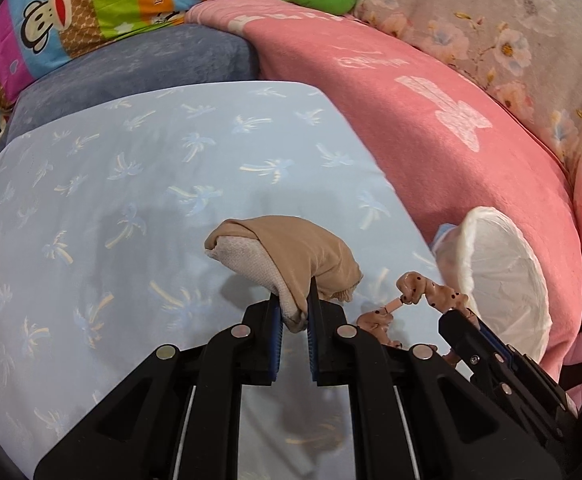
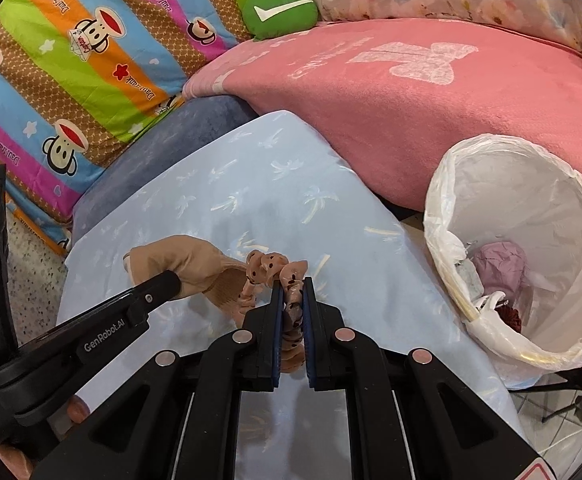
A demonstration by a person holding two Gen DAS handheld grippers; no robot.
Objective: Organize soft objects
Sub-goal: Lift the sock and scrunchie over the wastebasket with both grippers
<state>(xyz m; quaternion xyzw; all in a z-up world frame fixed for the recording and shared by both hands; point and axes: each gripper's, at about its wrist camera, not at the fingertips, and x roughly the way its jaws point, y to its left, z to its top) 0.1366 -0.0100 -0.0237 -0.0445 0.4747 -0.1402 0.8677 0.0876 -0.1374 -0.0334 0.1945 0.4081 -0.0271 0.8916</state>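
Observation:
My left gripper (image 1: 294, 300) is shut on a tan stocking with a white knit lining (image 1: 291, 260), held bunched above the light blue palm-print sheet (image 1: 131, 200). In the right wrist view the same tan stocking (image 2: 187, 264) hangs from the left gripper's finger (image 2: 159, 286). My right gripper (image 2: 293, 288) is shut on a pink scrunchie with dark spots (image 2: 279, 270), which loops up over the fingertips. That spotted scrunchie (image 1: 415, 290) also shows at the right of the left wrist view, beside the right gripper's fingers (image 1: 457, 320).
A white-bagged bin (image 2: 531, 248) stands at the right, holding a purple wad (image 2: 499, 266) and other scraps. Behind lie a pink blanket (image 2: 391, 112), a striped monkey-print quilt (image 2: 71, 80), a green cushion (image 2: 281, 12) and a grey-blue pillow (image 1: 131, 72).

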